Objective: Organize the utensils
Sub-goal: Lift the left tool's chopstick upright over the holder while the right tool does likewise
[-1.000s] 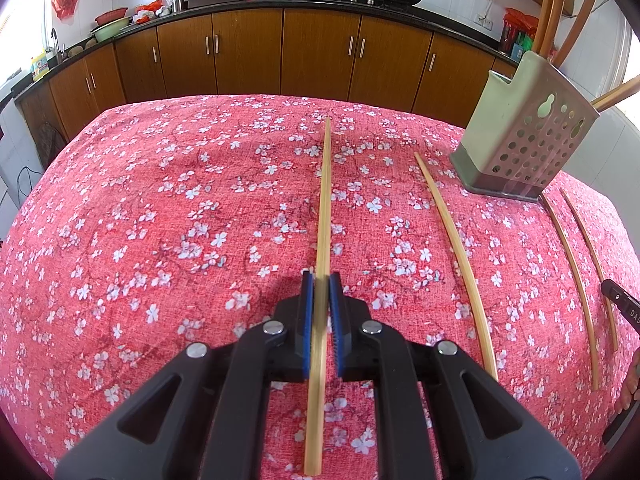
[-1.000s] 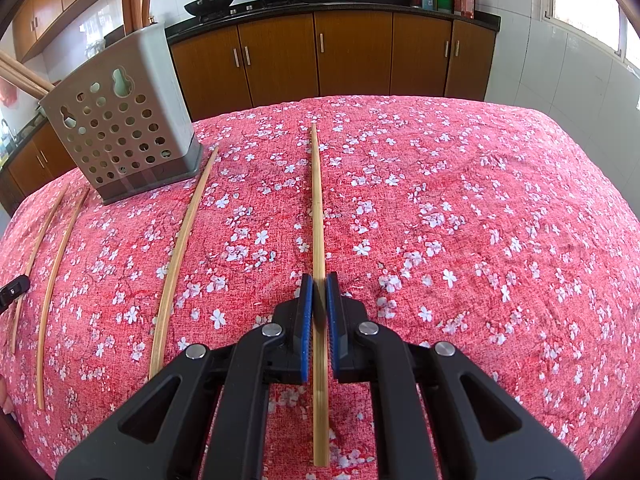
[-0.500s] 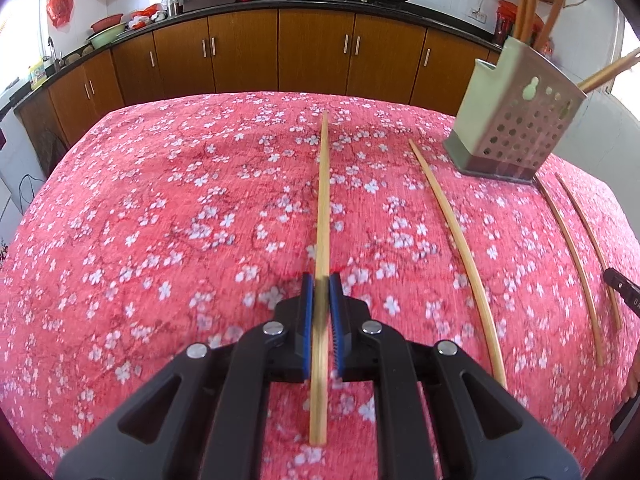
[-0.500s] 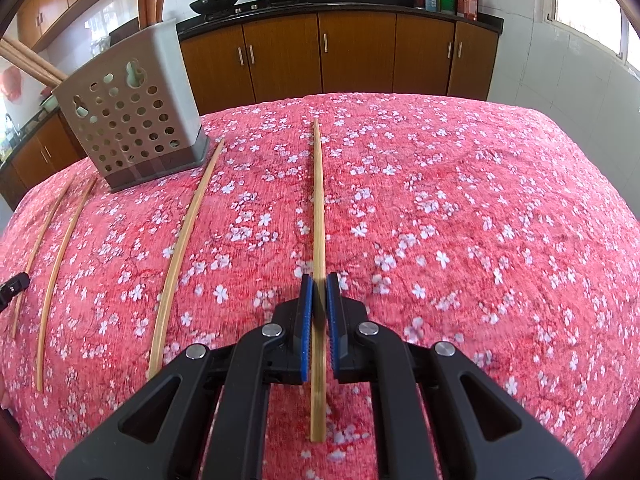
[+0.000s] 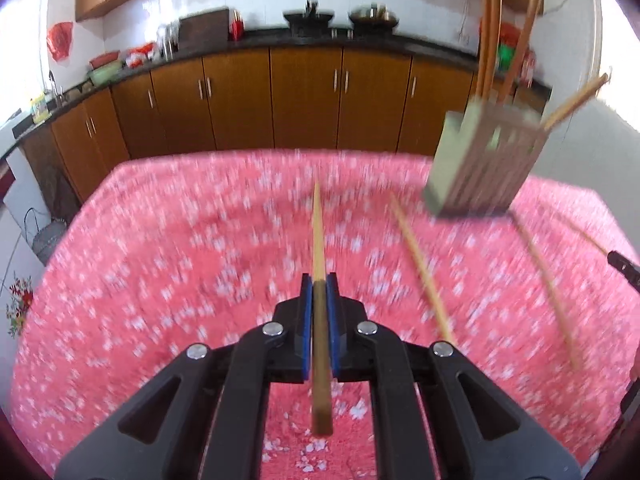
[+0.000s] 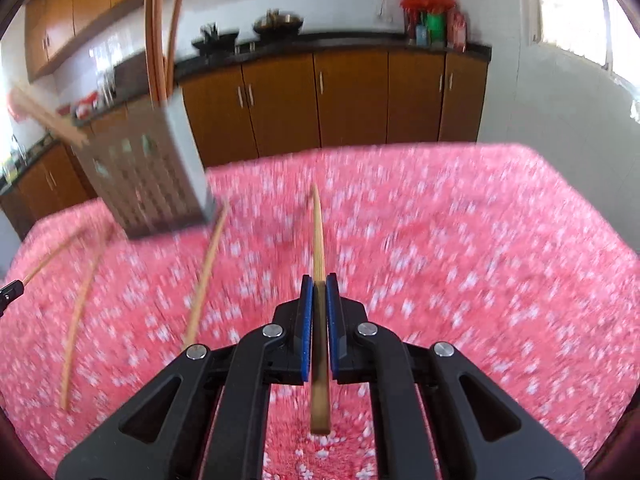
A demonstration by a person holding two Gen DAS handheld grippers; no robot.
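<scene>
My left gripper (image 5: pixel 319 280) is shut on a bamboo chopstick (image 5: pixel 318 236), which is lifted off the red floral tablecloth (image 5: pixel 160 280) and points ahead. My right gripper (image 6: pixel 319 280) is shut on another bamboo chopstick (image 6: pixel 318 232), also raised above the cloth. A grey perforated utensil holder (image 5: pixel 484 164) with several chopsticks standing in it sits at the far right in the left wrist view, and the same holder (image 6: pixel 152 176) is at the far left in the right wrist view. Three more chopsticks (image 5: pixel 422 272) lie loose on the cloth between the two grippers. Both views are motion-blurred.
Brown kitchen cabinets (image 5: pixel 304 104) and a dark counter with pans run behind the table. The other gripper's black tip (image 5: pixel 624 266) shows at the right edge of the left wrist view. A tiled wall and a window (image 6: pixel 580 12) stand on the right.
Both grippers have risen with their chopsticks, which lay on the cloth before and now hang above it. The table looks farther below, and the holder has shifted in each view.
</scene>
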